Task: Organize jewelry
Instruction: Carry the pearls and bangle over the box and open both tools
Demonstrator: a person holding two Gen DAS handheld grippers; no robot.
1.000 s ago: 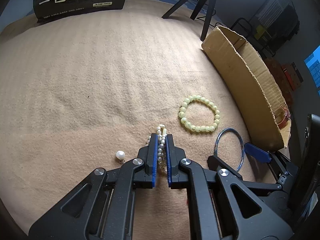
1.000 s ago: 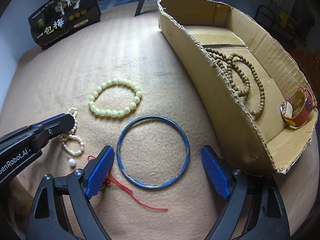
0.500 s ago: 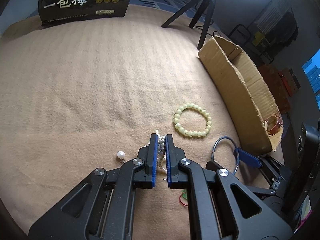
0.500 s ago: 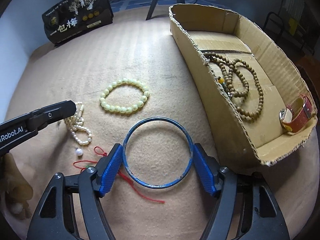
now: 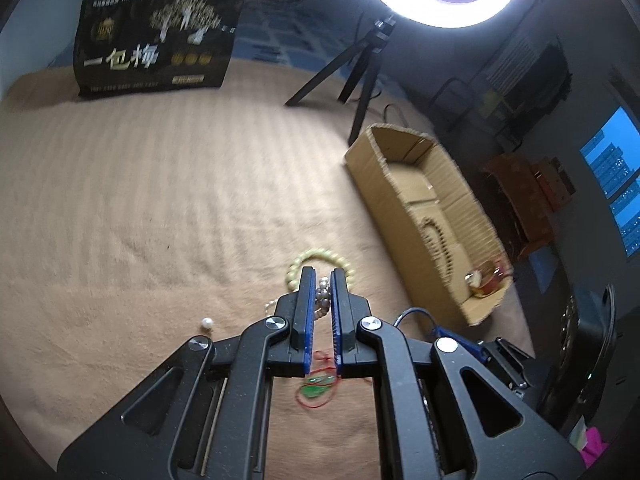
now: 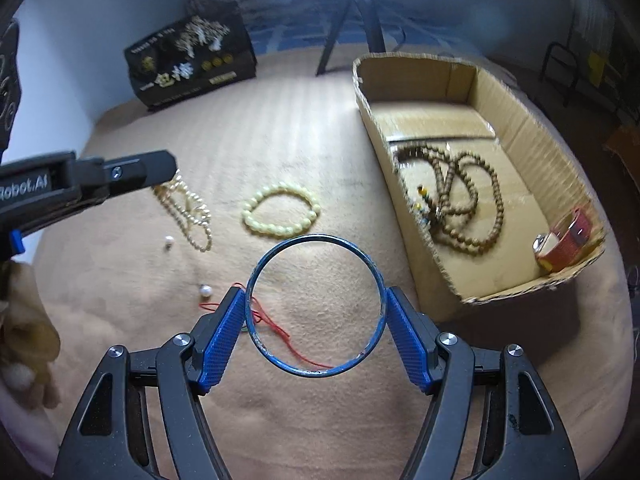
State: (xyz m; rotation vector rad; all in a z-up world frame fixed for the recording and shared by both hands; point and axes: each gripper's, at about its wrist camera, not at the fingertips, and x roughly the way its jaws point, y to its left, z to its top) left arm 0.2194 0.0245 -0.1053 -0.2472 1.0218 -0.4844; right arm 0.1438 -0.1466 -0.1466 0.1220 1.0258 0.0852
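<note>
My left gripper (image 5: 321, 276) is shut on a pearl necklace (image 5: 322, 299), lifted so the strand (image 6: 188, 212) hangs from its tip above the tan cloth. My right gripper (image 6: 315, 300) is shut on a blue bangle (image 6: 315, 307) and holds it raised. A pale green bead bracelet (image 6: 281, 211) lies on the cloth between them. The cardboard box (image 6: 400, 176) at the right holds brown wooden beads (image 6: 460, 196) and a red-strap watch (image 6: 564, 240).
Two loose pearls (image 6: 206, 290) (image 6: 169, 241) and a red cord with a green pendant (image 5: 316, 390) lie on the cloth. A black printed bag (image 5: 156, 54) stands at the back. A ring light on a tripod (image 5: 360, 64) stands behind the box.
Both grippers have risen from the cloth. The right one closed on the blue bangle and lifted it. The left one lifted the pearl necklace, which now dangles.
</note>
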